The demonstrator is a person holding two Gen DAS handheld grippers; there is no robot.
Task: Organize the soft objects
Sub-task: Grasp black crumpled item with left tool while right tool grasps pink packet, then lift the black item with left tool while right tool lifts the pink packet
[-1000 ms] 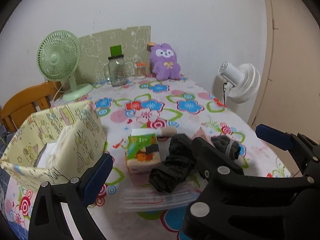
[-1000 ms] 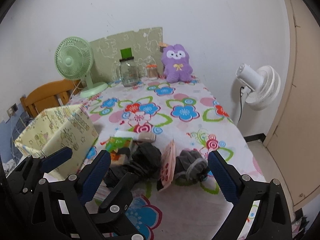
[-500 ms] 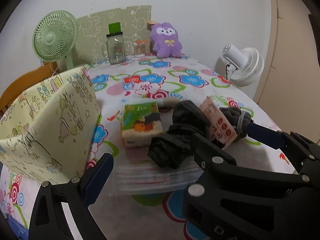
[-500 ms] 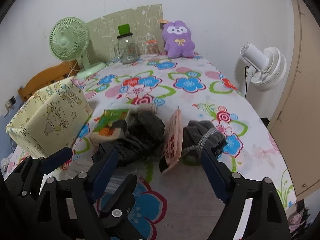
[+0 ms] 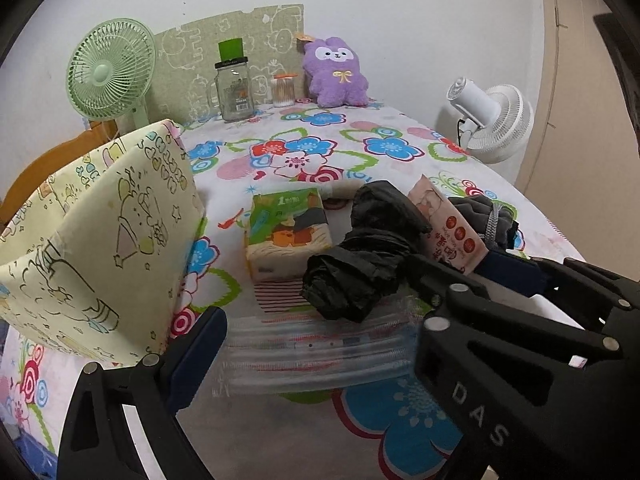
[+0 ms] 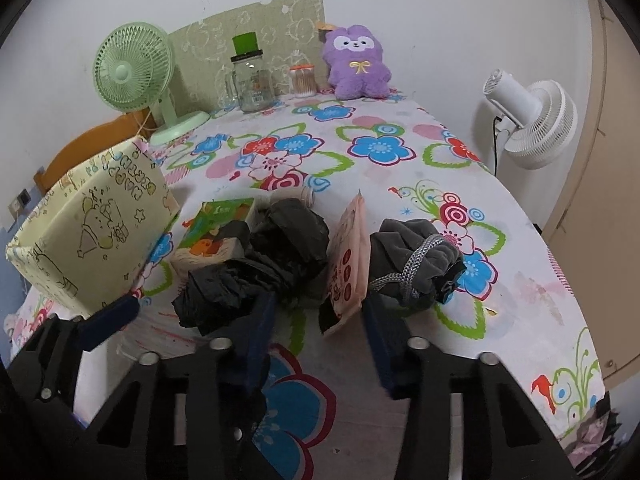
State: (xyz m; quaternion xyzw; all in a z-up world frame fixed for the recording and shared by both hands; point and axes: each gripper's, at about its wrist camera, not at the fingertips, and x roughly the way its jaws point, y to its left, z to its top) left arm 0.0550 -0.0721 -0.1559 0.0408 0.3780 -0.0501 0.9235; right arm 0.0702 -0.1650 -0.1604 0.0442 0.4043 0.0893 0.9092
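Right tongs [image 6: 316,332] have just been closing around the pink tissue pack [image 6: 347,264], which stands on edge between the two blue pads; a sliver of gap shows on each side, so I judge the pads not yet pressing. Left tongs [image 5: 304,332] stand wide open, low over the clear zip bag [image 5: 316,348] that lies flat on the flowered surface [image 6: 400,184], with nothing between their jaws.

The pink pack is likely light and squashy: a thin plastic wrapper over folded paper, slick enough to slide if pinched at its rim. The broad printed faces look like the place to take hold, near the middle, with a gentle squeeze. It is a slim pale-pink packet with red round marks, leaning between the crumpled black plastic bag [image 6: 256,272] and the grey drawstring pouch [image 6: 416,268], touching the black bag. A green tissue pack [image 5: 288,232] lies just beside the black bag on the far side. The yellow fabric box [image 5: 100,240], open-topped and soft-walled, sits near the left edge of the surface, probably the place where these things belong.
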